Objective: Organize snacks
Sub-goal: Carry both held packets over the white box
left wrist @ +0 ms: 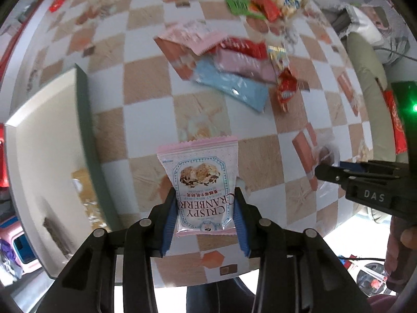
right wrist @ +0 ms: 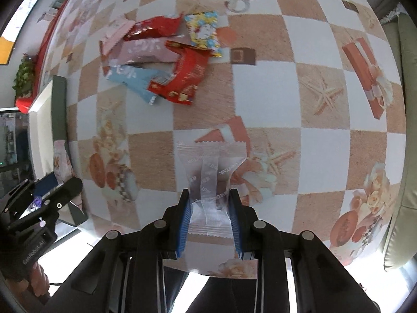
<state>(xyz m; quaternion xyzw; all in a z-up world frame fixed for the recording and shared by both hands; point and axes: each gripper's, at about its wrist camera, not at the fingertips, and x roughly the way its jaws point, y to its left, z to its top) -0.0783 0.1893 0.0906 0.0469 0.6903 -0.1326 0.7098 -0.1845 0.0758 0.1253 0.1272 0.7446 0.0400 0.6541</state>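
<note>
Left gripper [left wrist: 206, 217] clamps pink cranberry packet [left wrist: 202, 182] above table [left wrist: 146, 83]; right gripper [right wrist: 209, 221] pinches clear wrapper [right wrist: 209, 180]. Risk: slick foil slips from pads before tray [left wrist: 39, 140].

The pink packet [left wrist: 200, 182] reads "CRISPY CRANBERRY"; the other hand-held gripper [left wrist: 375, 182] bears "DAS".

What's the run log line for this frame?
left claw: shut on pink packet | right claw: shut on clear packet | both above table
</note>
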